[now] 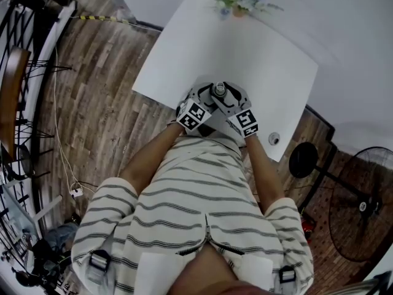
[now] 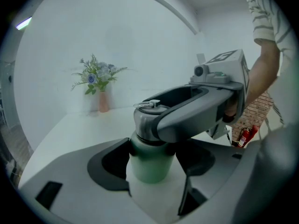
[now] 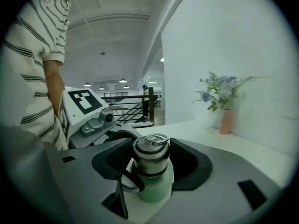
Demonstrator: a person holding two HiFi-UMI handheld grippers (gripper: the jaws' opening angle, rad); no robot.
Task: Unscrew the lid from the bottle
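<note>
The left hand-held gripper (image 2: 152, 155) is clamping the green bottle (image 2: 149, 168) steady on the counter (image 1: 258, 60) while the right hand-held gripper (image 3: 154, 160) is gripping its metal lid (image 3: 150, 154) for twisting

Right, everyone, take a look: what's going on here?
A person stands at a white table with a gripper in each hand. The left gripper clamps the green bottle by its body, and the right gripper is closed round the metal lid. The lid sits on the bottle, not yet off.
</note>
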